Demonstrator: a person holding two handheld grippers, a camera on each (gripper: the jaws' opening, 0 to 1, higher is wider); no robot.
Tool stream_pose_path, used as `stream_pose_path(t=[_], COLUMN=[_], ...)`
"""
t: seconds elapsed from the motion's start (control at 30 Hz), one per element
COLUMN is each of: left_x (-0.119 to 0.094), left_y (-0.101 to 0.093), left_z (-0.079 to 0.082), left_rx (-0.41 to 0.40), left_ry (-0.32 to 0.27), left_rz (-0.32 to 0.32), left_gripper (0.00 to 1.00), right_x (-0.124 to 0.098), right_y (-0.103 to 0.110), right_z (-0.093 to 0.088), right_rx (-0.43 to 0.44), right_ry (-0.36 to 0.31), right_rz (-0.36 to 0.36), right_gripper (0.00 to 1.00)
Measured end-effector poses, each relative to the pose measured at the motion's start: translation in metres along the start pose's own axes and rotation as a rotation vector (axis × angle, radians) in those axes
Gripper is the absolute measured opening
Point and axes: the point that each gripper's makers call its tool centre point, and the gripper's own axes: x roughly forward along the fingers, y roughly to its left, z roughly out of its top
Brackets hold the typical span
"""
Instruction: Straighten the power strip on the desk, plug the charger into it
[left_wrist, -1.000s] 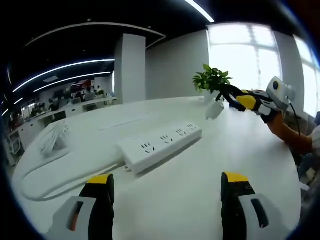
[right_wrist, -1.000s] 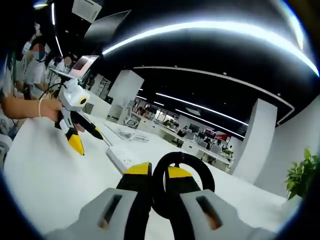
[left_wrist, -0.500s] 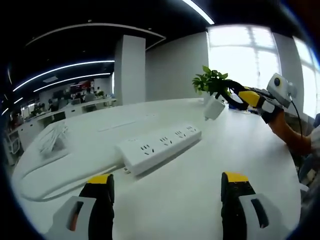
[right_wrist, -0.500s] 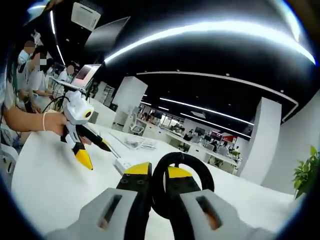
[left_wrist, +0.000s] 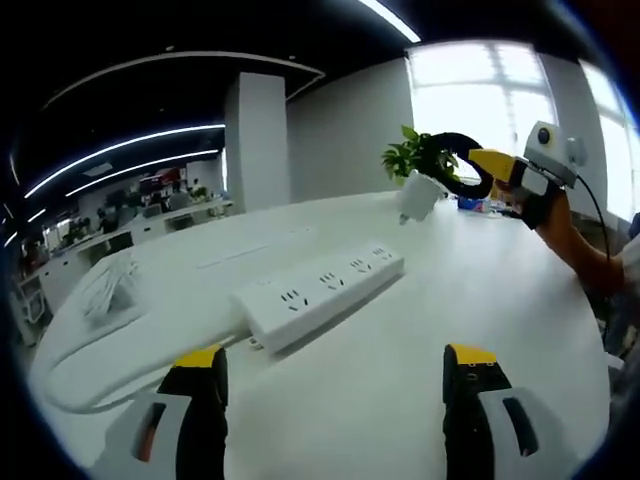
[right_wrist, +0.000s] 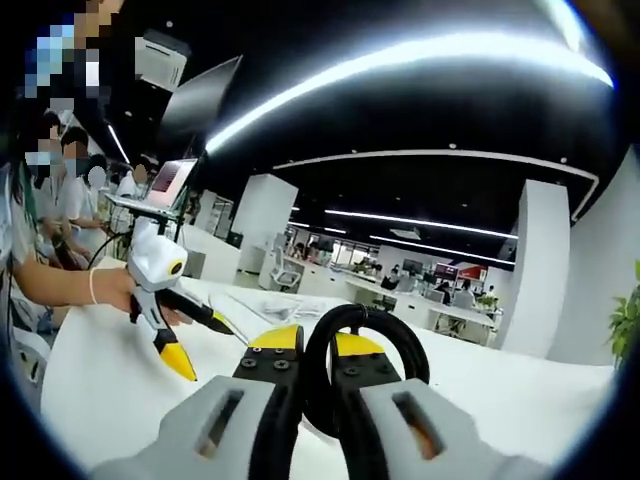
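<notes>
Charger (left_wrist: 416, 196) body seemingly hidden behind right gripper (right_wrist: 318, 352) jaws

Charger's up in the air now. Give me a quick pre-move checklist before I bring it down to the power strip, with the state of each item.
1. Right gripper shut on the charger's black cable: ok.
2. Charger hanging clear above the desk: ok.
3. Power strip flat, sockets facing up: ok.
4. Left gripper holding the strip steady: not ok; its jaws stand open, short of the strip.
5. Charger prongs turned toward the sockets: cannot tell.
6. Strip's own cord out of the way: ok, it loops off the strip's far end.
</notes>
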Motion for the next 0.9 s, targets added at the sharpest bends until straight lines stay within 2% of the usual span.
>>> stream_pose_path(t=[0.43, 0.57, 0.73, 0.9], left_x=[-0.002, -0.005, -0.008, -0.010], left_y=[0.001, -0.001, -0.008, -0.008], left_z=[0.007, 0.013, 0.027, 0.034], left_rx=[-0.012, 0.007, -0.005, 0.003], left_ry=[-0.037, -0.066, -0.133, -0.173], left_rz=[-0.003, -0.005, -0.041, -0.030], left_gripper=[0.91, 0.92, 0.92, 0.94], right_x=[0.013, 0.017, 0.019, 0.016], right_y=[0.001, 0.001, 0.002, 0.006], right_z=[-0.001, -0.003, -0.009, -0.011], right_rx=[0.055, 0.092, 0.125, 0.143], right_ry=[0.002, 0.000, 0.001, 0.003], right_rz=[0.037, 0.045, 0.050, 0.061], right_gripper=[0.09, 0.09, 0.09, 0.09])
